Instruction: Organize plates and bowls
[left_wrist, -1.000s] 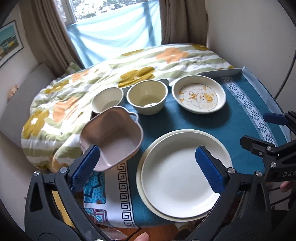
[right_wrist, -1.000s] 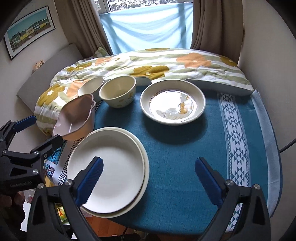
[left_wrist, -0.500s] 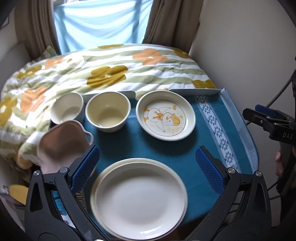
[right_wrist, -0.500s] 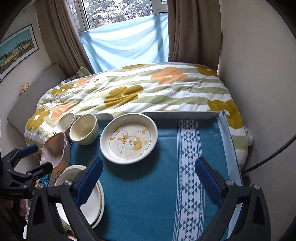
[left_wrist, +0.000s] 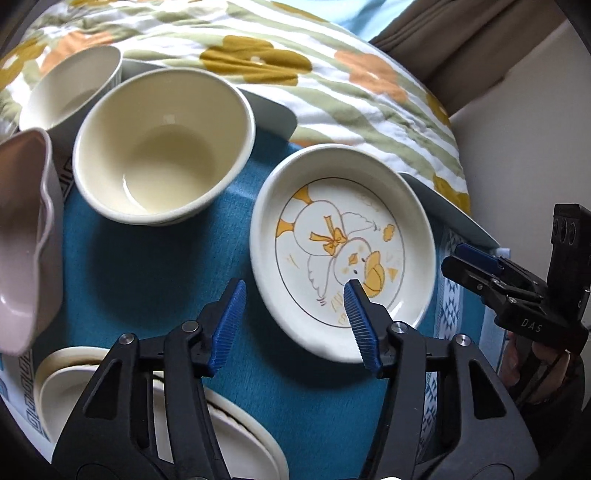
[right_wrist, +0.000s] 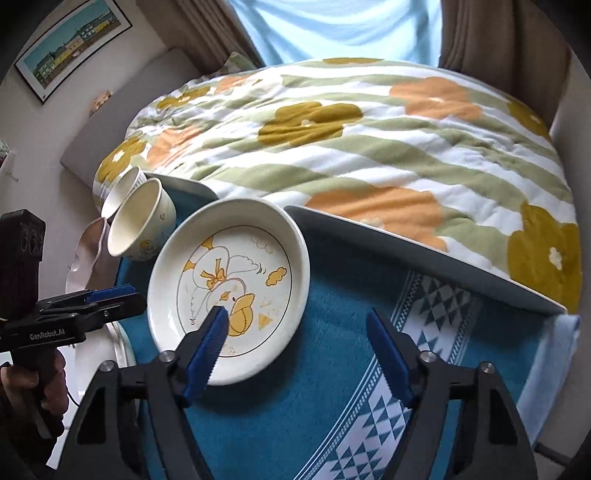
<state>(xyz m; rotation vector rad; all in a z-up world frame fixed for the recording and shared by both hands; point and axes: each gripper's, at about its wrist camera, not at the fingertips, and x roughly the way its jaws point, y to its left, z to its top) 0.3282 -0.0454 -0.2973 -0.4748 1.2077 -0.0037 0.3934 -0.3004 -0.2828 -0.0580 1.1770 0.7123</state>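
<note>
Duck plate (left_wrist: 341, 243) lies flat on the blue cloth (left_wrist: 147, 266), right of the cream bowl (left_wrist: 162, 144), and both of your grippers straddle its near rim. Your left gripper (left_wrist: 293, 326) has its jaws closing: one blue pad over the plate's inside, the other over the cloth, neither pressing. Your right gripper (right_wrist: 295, 354) is likewise closing from the plate's other side, its pads still clear of the rim. Stacked white plates (left_wrist: 229, 424) sit nearest you; the pink dish (left_wrist: 26, 243) stands at the left.
</note>
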